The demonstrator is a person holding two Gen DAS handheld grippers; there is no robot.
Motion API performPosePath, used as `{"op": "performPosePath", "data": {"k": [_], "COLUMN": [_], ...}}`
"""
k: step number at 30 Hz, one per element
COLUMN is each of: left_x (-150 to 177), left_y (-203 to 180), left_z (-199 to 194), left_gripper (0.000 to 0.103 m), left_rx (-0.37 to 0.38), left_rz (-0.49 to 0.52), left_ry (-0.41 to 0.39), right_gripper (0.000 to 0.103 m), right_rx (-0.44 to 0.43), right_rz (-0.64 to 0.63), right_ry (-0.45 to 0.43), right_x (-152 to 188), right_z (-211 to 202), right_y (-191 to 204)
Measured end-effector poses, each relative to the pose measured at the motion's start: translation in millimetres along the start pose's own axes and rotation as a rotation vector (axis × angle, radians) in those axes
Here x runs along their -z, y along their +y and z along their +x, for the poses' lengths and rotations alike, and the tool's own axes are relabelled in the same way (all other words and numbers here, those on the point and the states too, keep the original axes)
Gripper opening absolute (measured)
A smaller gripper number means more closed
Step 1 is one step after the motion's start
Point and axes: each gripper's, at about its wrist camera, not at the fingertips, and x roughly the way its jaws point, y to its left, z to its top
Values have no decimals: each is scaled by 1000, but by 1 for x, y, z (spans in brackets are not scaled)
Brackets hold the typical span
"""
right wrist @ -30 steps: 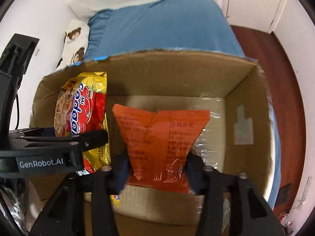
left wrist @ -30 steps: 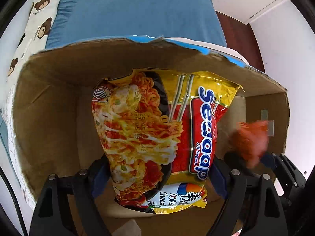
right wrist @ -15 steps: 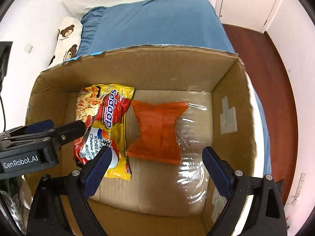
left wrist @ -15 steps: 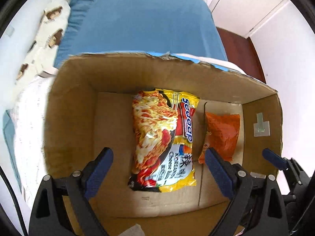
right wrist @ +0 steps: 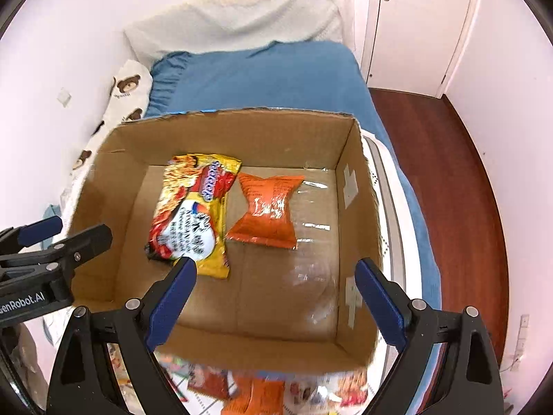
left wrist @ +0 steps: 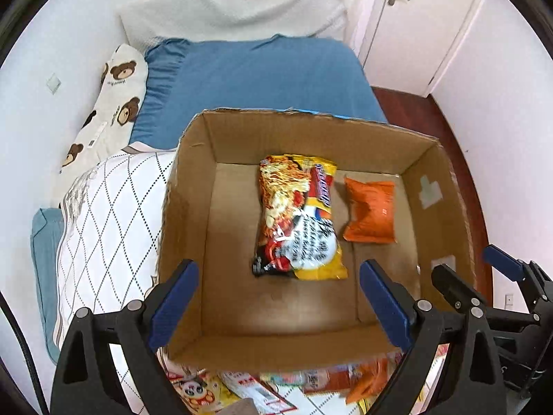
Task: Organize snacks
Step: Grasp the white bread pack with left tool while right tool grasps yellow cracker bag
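Two packets lie flat on the floor of the cardboard box (left wrist: 186,186), side by side so each takes its own strip of the base. Left to right: my left gripper (left wrist: 280,297) hangs above the near wall with jaws spread wide and nothing between them; the yellow noodle packet (left wrist: 297,214) lies lengthwise near the middle, glossy, with noodle artwork and a red logo band; the orange packet (left wrist: 371,211) sits just beside it on the right, smaller, crinkled, pinched at the middle; my right gripper (right wrist: 276,294) is likewise wide apart and empty, above the box's near right corner. I judge both grippers free for the next pick: more snack packets (left wrist: 242,387) show on the bed (left wrist: 259,76) below the box's near edge, blurred.
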Motion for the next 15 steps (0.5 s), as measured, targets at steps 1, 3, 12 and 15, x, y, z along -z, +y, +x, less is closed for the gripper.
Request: {"op": "performPosePath", "data": {"k": [1, 3, 12, 15], "left_x": [4, 13, 57, 84], "left_y": [-1, -2, 7, 15], "left_z": [-7, -22, -65, -70], "left_gripper": [95, 95, 95, 95], "left_rx": [-1, 3, 14, -13], "left_rz": [3, 13, 0, 1], "left_ry": [-13, -46, -109, -111], "right_gripper": [95, 95, 95, 65], "right_rx": [-2, -15, -108, -136], "right_rz": [-2, 2, 29, 56], "right_ry": [-9, -24, -46, -11], "right_x": [4, 13, 64, 91], "right_z": [-6, -20, -62, -58], "right_y": [1, 2, 2, -3]}}
